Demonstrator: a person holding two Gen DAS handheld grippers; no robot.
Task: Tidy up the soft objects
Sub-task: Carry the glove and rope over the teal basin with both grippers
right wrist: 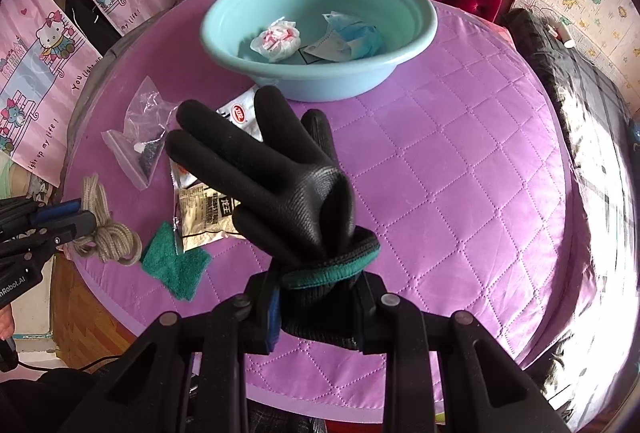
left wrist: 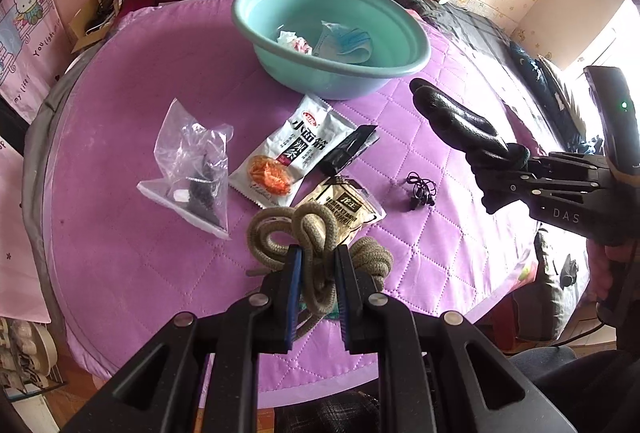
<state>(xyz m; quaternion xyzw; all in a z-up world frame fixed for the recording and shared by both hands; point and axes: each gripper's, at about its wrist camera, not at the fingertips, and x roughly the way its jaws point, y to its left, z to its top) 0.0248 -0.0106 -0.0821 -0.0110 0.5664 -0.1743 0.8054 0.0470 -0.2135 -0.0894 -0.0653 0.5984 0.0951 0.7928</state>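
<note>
Left wrist: "DAS" on right claw (left wrist: 496, 153)

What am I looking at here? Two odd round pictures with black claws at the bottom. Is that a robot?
No robot: a person holds a two-fingered gripper in each hand, each carrying a wide-angle camera looking along its fingers. The left gripper is clamped on a coiled grey rope. The right gripper holds a black glove by its cuff. On the purple quilted table stand a teal basin and lie snack packets, a clear bag and a green scouring pad.
</note>
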